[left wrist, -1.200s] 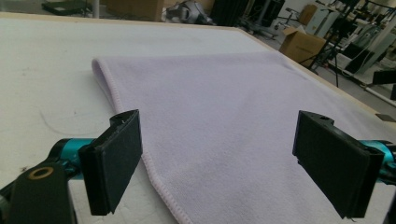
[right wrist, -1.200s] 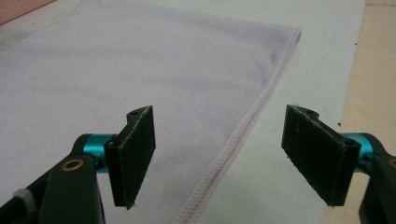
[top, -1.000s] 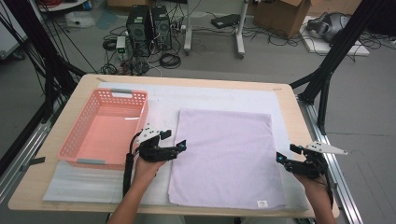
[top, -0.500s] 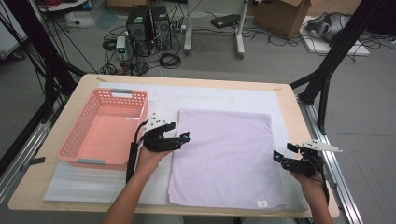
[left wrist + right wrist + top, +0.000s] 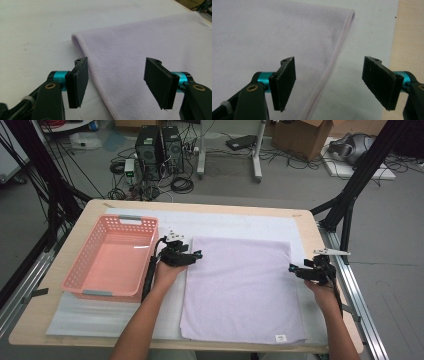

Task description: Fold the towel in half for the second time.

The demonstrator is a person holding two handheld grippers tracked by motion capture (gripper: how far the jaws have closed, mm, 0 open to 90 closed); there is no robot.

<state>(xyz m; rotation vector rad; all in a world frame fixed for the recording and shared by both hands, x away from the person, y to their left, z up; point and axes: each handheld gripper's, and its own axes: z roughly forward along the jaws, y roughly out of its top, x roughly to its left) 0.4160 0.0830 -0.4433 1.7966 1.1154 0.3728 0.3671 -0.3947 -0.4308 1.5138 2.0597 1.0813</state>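
Lying flat on the table [image 5: 60,320], the lilac towel [image 5: 240,290] is flanked at its far corners: the left gripper [image 5: 196,255], jaws closing yet unclenched, straddles its left hem; the right gripper [image 5: 291,268] is held open astride its right hem.

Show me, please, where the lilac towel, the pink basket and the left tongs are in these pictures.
lilac towel [image 5: 240,290], high view, middle of the cloth.
pink basket [image 5: 131,221], high view, far rim.
left tongs [image 5: 115,83], left gripper view, midway between the tips.
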